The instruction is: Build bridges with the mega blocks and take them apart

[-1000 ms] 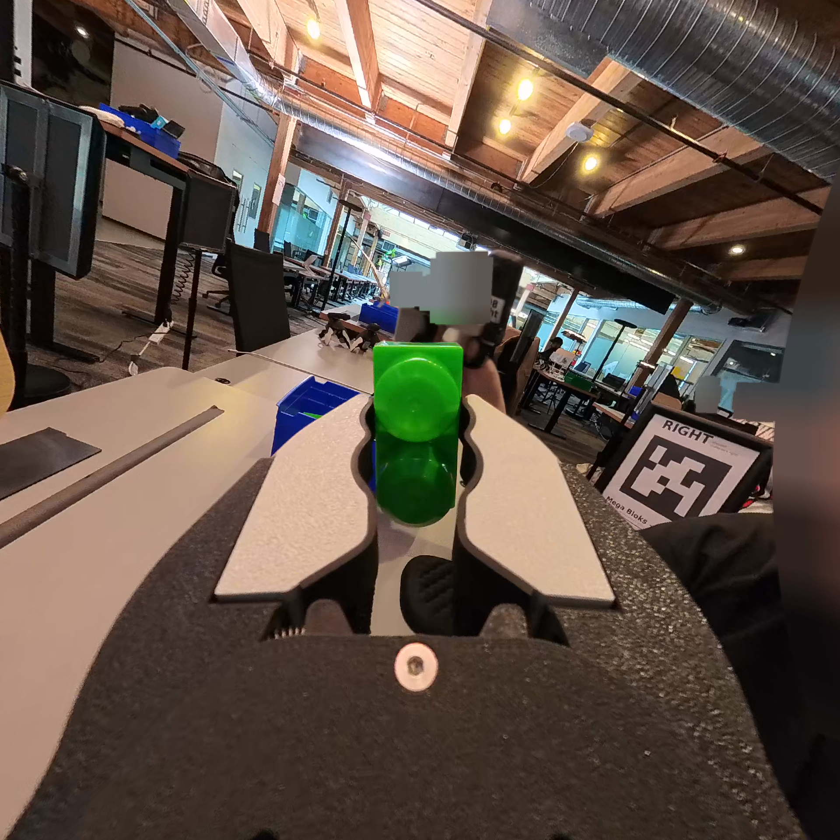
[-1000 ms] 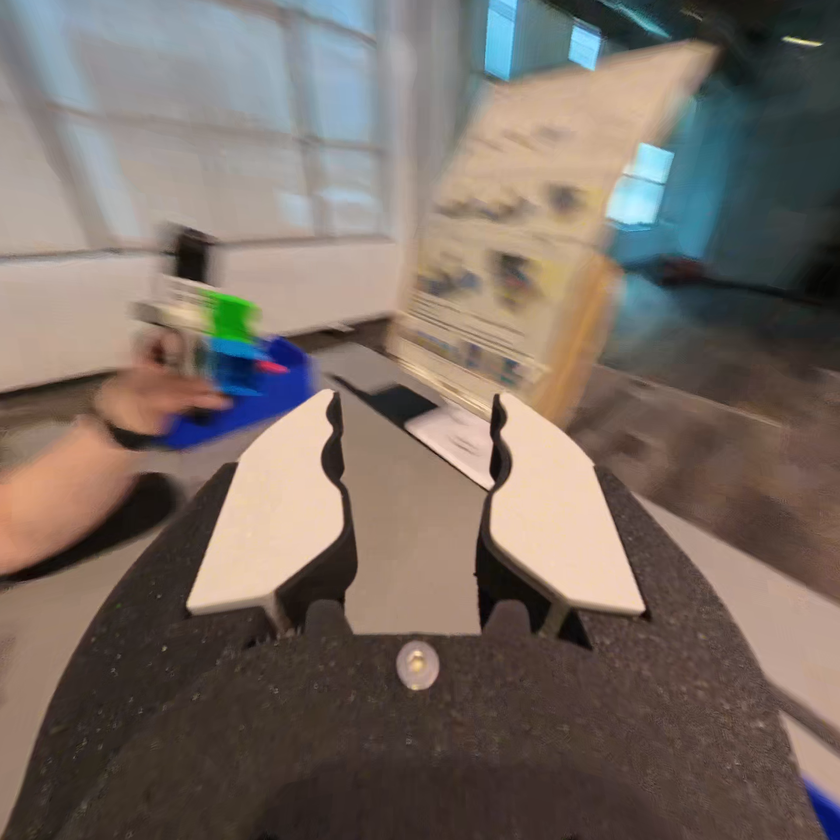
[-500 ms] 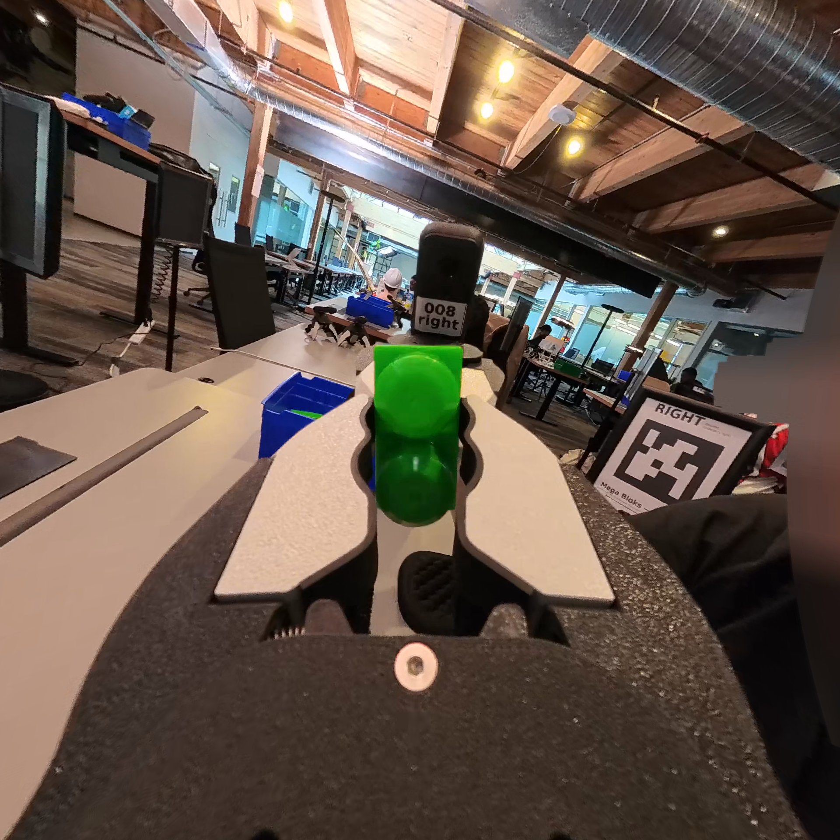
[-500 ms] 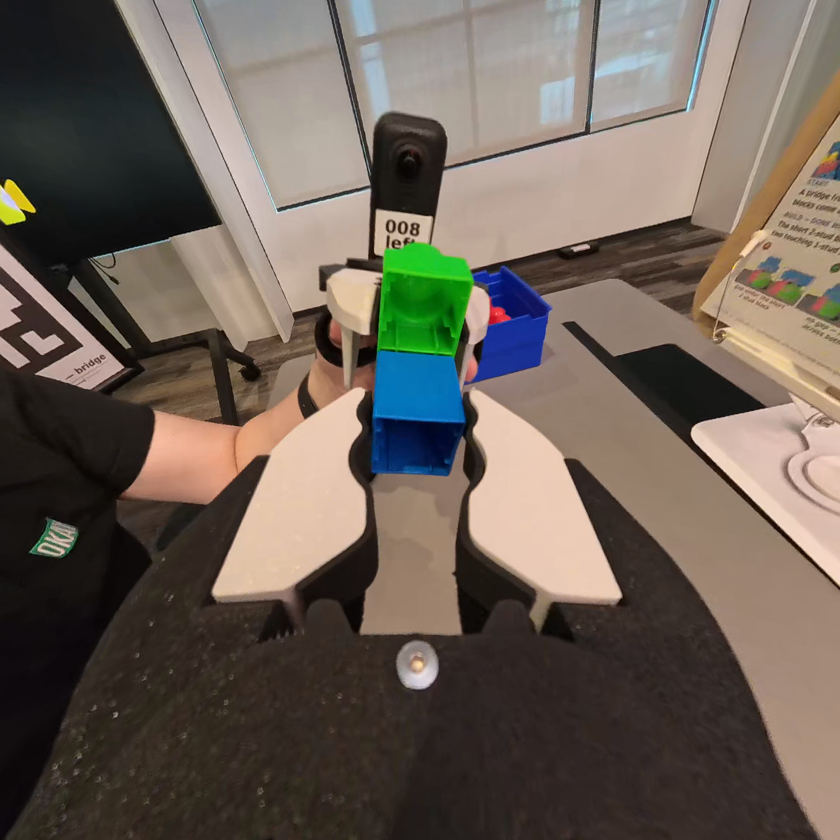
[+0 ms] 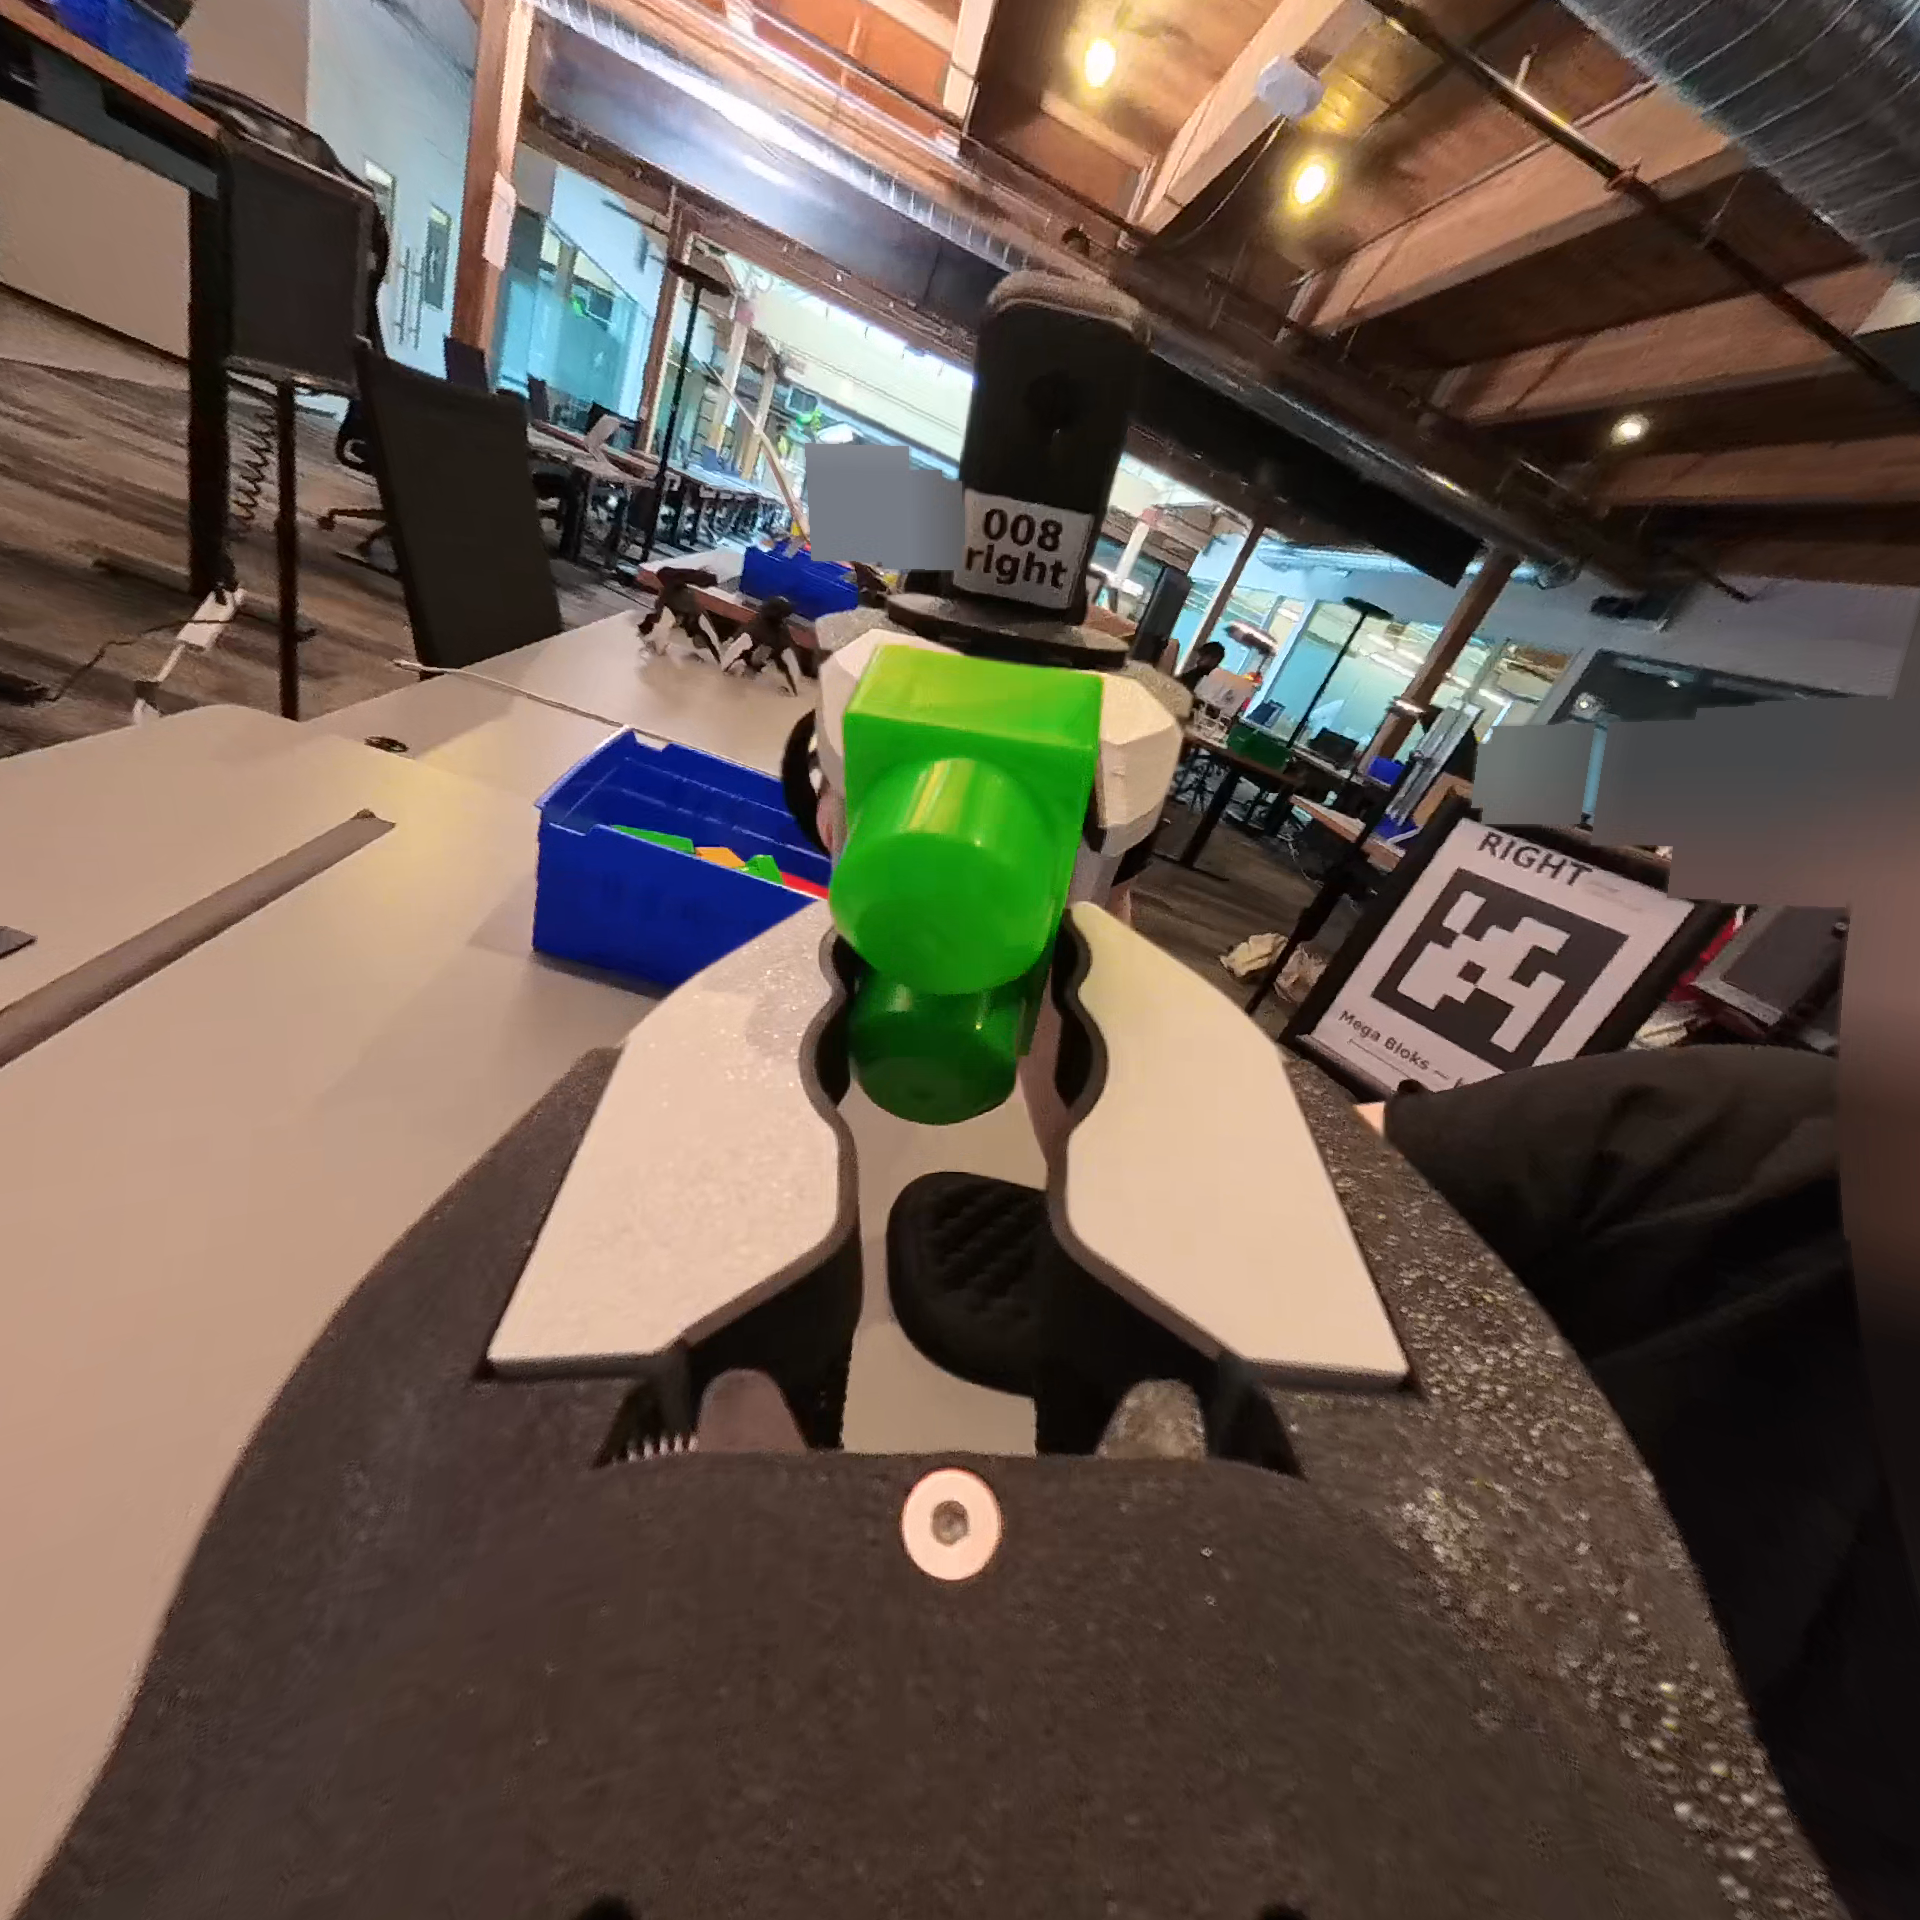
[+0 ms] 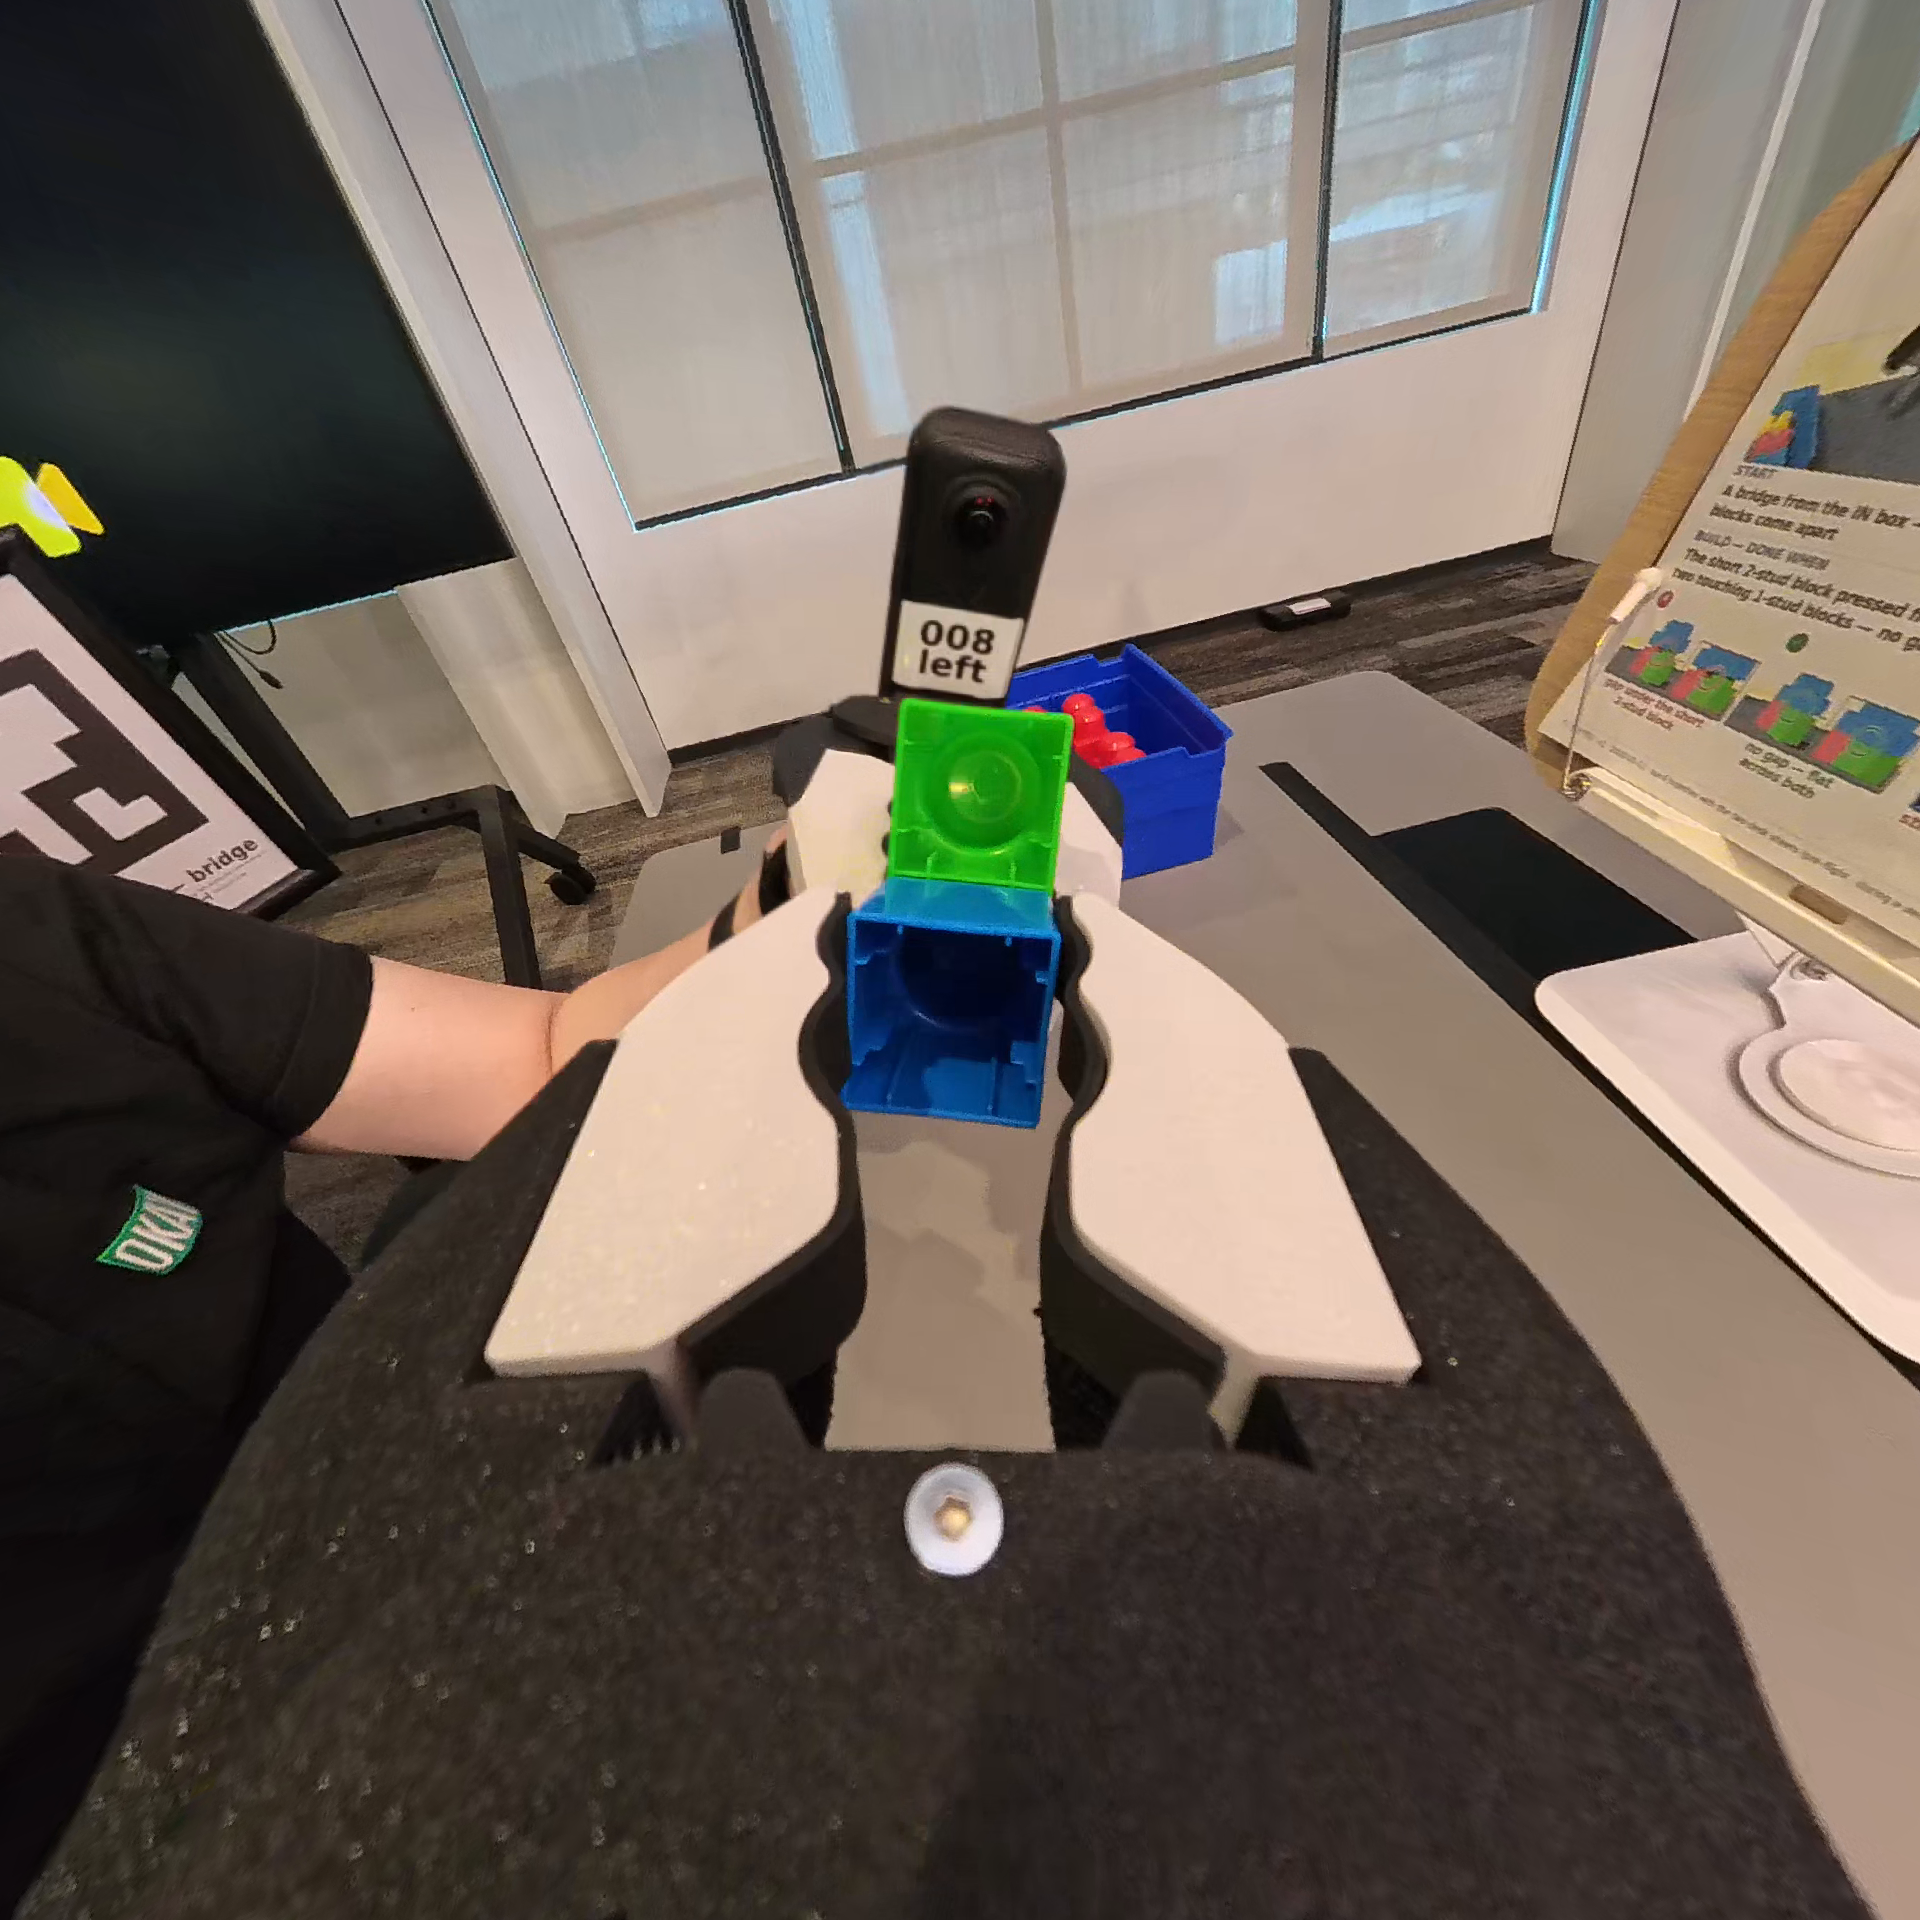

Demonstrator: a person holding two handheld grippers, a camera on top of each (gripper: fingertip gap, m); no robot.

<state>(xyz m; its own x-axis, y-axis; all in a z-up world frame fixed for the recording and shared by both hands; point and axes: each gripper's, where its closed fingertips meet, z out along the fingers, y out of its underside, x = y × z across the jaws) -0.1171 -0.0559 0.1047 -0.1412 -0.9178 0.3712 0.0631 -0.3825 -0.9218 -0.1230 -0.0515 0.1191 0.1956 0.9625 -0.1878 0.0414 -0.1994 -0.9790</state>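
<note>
A: Mega blocks mid-air over the table: left gripper pinches the green block, right gripper pinches the blue block

B: Joined or apart?

A: Touching edge to edge, hinged at an angle; probably being pried apart, though pressing together cannot be ruled out

B: What's left?

A: More blocks lie in the blue bin; red ones in a second bin. No finished bridge in view
</note>
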